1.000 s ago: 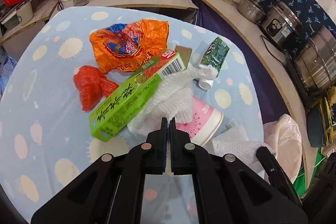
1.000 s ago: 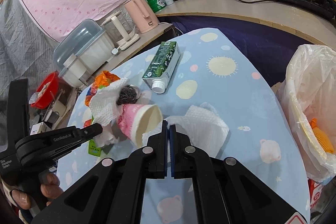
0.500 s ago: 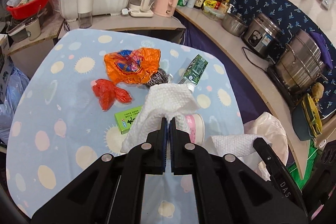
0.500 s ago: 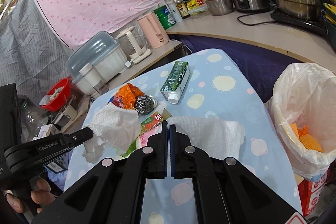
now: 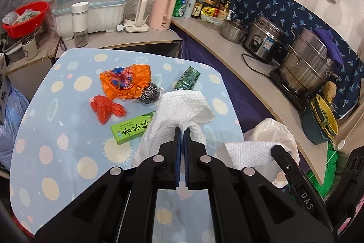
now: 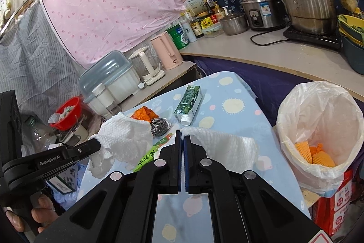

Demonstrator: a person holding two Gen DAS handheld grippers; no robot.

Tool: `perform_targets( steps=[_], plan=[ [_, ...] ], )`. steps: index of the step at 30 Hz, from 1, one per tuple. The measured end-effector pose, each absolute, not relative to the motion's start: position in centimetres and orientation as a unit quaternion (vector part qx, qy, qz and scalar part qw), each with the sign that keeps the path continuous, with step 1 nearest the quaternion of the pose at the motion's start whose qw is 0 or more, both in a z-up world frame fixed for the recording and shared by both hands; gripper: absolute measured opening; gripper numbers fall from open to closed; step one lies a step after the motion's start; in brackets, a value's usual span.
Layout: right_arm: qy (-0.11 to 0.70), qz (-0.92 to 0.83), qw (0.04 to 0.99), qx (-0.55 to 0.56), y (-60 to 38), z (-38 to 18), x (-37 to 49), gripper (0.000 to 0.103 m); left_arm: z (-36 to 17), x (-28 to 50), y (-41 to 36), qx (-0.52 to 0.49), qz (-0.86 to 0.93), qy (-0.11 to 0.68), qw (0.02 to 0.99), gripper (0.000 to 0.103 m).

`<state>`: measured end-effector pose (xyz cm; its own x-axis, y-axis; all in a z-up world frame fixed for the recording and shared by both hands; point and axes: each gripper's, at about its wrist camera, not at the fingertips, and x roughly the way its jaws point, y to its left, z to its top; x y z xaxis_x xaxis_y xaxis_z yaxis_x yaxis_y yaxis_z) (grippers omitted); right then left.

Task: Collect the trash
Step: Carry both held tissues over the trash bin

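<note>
The left gripper (image 5: 182,132) is pinching a white paper towel (image 5: 179,106) by a gathered fold, jaws pressed tight on it so the loose sheet is hanging clear above the tabletop (image 5: 56,129) rather than dragging over the other litter. The right gripper (image 6: 182,138) is doing likewise with a second towel (image 6: 225,145), which is draping toward the right side of the table, the side nearest the bin (image 6: 318,129). That bin, lined with a pale plastic bag and standing on the floor just off the tabletop's right edge, is already holding some orange scraps (image 6: 314,152), so both towels are probably heading there; gripping each one by a bunched edge is keeping it compact enough to drop through the opening. Other trash is lying on the tabletop: an orange wrapper (image 5: 125,81) and a steel scourer (image 5: 149,95) near the middle toward the far edge, a red bag (image 5: 105,107) beside them on the left, a green box (image 5: 132,128) partly hidden under the left towel, and a green carton (image 5: 187,79) toward the far right corner. Being rigid or heavier, those pieces are likely being left for separate grabs.
</note>
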<state>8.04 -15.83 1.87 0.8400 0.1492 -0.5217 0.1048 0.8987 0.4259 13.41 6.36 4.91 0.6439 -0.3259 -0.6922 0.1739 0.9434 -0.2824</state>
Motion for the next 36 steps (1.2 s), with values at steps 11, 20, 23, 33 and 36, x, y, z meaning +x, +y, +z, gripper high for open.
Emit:
perform_targets(
  steps=[11, 20, 23, 33, 36],
  plan=[
    [0.264, -0.018, 0.932, 0.247, -19.5, 2.0, 5.0, 0.002, 4.8, 11.5, 1.9, -0.059, -0.171, 0.401, 0.898, 0.002],
    [0.244, -0.061, 0.931, 0.263, -24.5, 2.1, 2.9, 0.002, 4.2, 10.6, -3.3, -0.022, -0.206, 0.409, 0.889, 0.002],
    [0.238, -0.082, 0.930, 0.269, -26.7, 2.0, 2.3, 0.002, 3.9, 10.6, -5.4, -0.009, -0.222, 0.413, 0.883, 0.002],
    [0.227, -0.140, 0.920, 0.287, -33.2, 1.1, 2.0, 0.002, 3.4, 11.6, -11.9, 0.022, -0.258, 0.418, 0.871, 0.002],
    [0.228, -0.154, 0.918, 0.287, -34.8, 0.7, 2.4, 0.002, 3.2, 12.0, -14.2, 0.033, -0.271, 0.418, 0.866, 0.002]
  ],
)
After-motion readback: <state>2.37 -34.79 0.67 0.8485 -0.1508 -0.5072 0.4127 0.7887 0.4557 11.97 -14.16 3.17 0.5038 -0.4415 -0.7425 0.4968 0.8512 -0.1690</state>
